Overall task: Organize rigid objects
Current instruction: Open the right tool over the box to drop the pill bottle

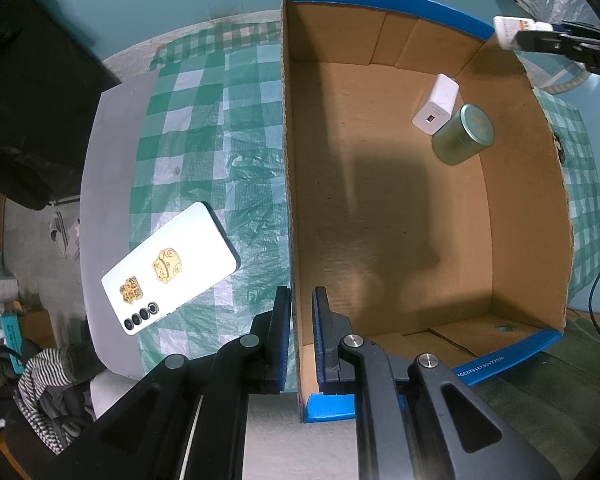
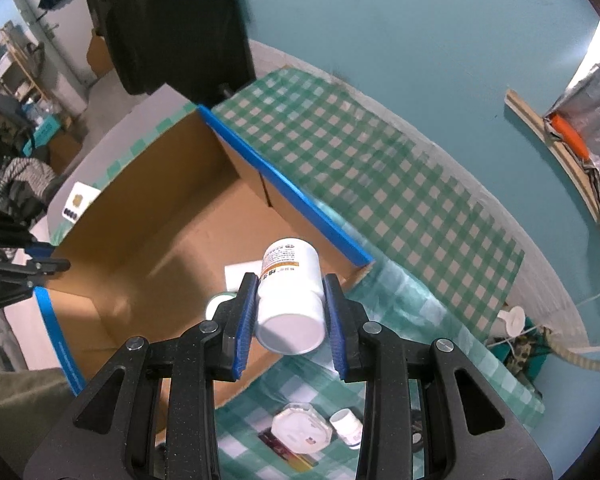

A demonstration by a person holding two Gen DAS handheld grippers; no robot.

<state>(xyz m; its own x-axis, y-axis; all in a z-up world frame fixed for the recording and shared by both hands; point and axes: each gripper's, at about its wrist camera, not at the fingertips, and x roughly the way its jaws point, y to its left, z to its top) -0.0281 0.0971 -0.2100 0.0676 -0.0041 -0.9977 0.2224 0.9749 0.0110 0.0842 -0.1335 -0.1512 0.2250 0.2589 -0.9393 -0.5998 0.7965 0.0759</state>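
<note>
A cardboard box [image 1: 288, 160] with a blue-taped rim stands open on the table. My left gripper [image 1: 301, 292] points straight down and is shut on the box's left wall near the front corner. Inside the box lie a white charger [image 1: 436, 104] and a green tin [image 1: 464, 134]. My right gripper [image 2: 290, 280] is shut on a white pill bottle [image 2: 292, 292], held tilted over the box's corner, above the charger [image 2: 240, 272]. The left wrist view shows that bottle [image 1: 508, 32] at the box's far right corner. A white phone [image 1: 168, 268] with gold stickers lies outside the box, to its left.
A green checked cloth [image 2: 380, 184] covers the table. Beneath my right gripper, outside the box, sit a white octagonal container [image 2: 300, 428] and a small white bottle [image 2: 346, 426]. A dark garment [image 2: 180, 20] hangs behind the table, and a rope [image 2: 572, 356] trails off the right edge.
</note>
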